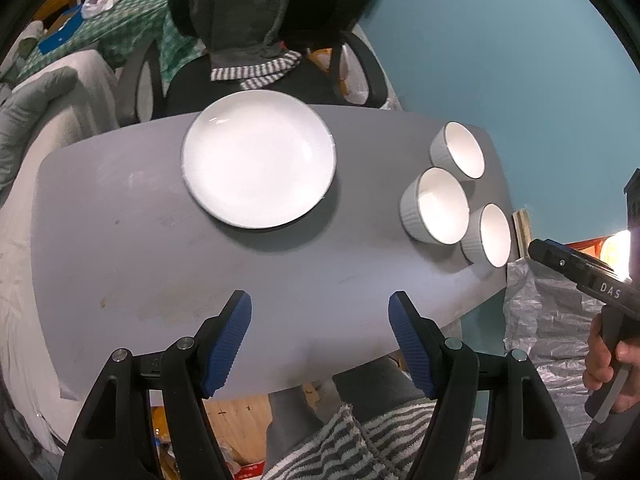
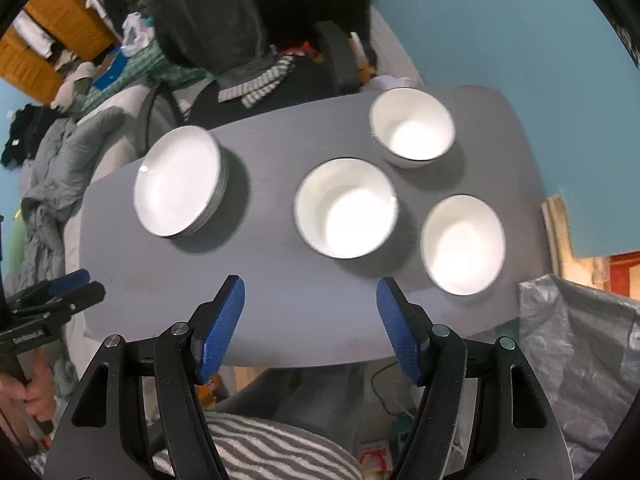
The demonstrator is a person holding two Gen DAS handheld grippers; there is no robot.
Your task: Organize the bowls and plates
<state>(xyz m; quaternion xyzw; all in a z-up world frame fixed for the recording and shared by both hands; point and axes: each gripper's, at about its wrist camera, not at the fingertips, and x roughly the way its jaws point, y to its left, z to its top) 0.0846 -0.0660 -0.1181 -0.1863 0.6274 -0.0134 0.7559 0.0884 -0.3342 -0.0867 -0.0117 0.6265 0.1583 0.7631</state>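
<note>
A stack of white plates (image 1: 259, 158) (image 2: 178, 182) sits on the grey table (image 1: 160, 248) (image 2: 280, 312) toward its far left. Three white ribbed bowls stand to the right: a far one (image 1: 458, 150) (image 2: 412, 128), a middle one (image 1: 436, 205) (image 2: 346, 208) and a near one (image 1: 489, 235) (image 2: 462, 244). My left gripper (image 1: 320, 340) is open and empty over the near table edge. My right gripper (image 2: 310, 328) is open and empty, just short of the middle bowl. Each gripper shows at the edge of the other's view, the right one (image 1: 576, 272) and the left one (image 2: 60, 292).
A black office chair with draped clothes (image 1: 256, 40) (image 2: 256, 40) stands behind the table. A teal wall (image 1: 500, 40) is at the right. Crinkled silver plastic (image 1: 540, 320) (image 2: 580, 340) lies off the table's right end. Bedding (image 1: 40, 120) lies to the left.
</note>
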